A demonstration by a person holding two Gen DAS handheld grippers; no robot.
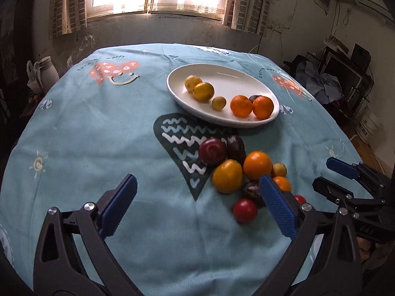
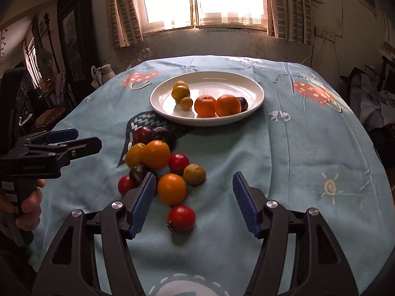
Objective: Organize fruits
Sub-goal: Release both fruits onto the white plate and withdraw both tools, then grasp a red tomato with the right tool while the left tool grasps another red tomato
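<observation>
Two grippers, left gripper [image 1: 197,197] and right gripper [image 2: 193,192], fingers apart, empty | plate [image 2: 254,91] mid-table holds sorted fruit | loose fruit pile [image 2: 158,162] toward near edge, likely awaiting pickup.

left hand-held gripper [image 1: 197,204]: jaws wide, empty | white plate [image 1: 246,122]: six fruits | fruit pile [image 1: 243,170]: on tablecloth [image 1: 98,135]
</observation>
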